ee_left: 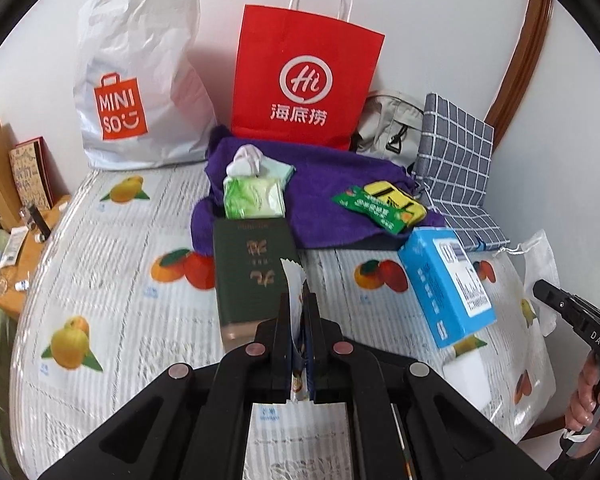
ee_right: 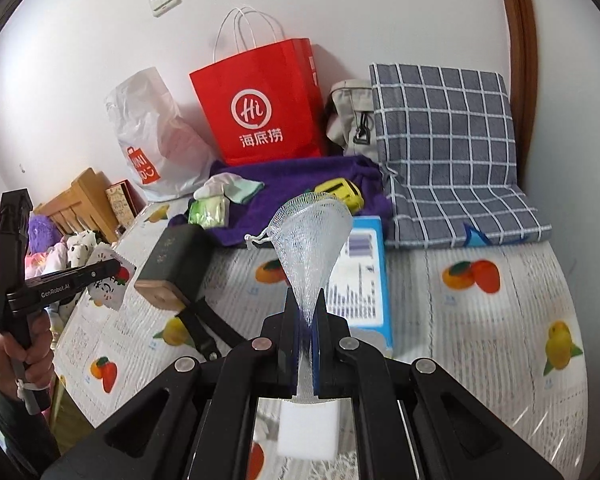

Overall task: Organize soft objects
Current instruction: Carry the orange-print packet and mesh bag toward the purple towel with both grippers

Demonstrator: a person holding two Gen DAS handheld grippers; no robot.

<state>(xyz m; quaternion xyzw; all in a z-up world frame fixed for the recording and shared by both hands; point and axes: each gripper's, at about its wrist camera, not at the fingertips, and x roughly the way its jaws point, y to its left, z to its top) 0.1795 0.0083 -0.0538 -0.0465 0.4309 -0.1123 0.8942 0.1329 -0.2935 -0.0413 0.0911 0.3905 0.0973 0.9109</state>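
White mesh pouch (ee_right: 314, 236), apparently empty, is pinched in the right hand-held gripper (ee_right: 305, 312); left hand-held gripper (ee_left: 299, 312) clamps a sachet (ee_left: 294, 288).

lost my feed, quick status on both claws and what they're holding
Left claw shut on snack packet. Right claw shut on white mesh bag. Dark green box, blue box on table ahead.

Both grippers were matte black plastic. The left gripper (ee_right: 114, 270) carried white "GenRobot.AI" lettering along its flat finger, and the right gripper (ee_left: 538, 289) read "DAS" near its handle. Round silver rivets dotted the linkage arms behind each pair of fingers. The left hand (ee_right: 28, 354) emerged from a dark sleeve (ee_right: 12, 412).
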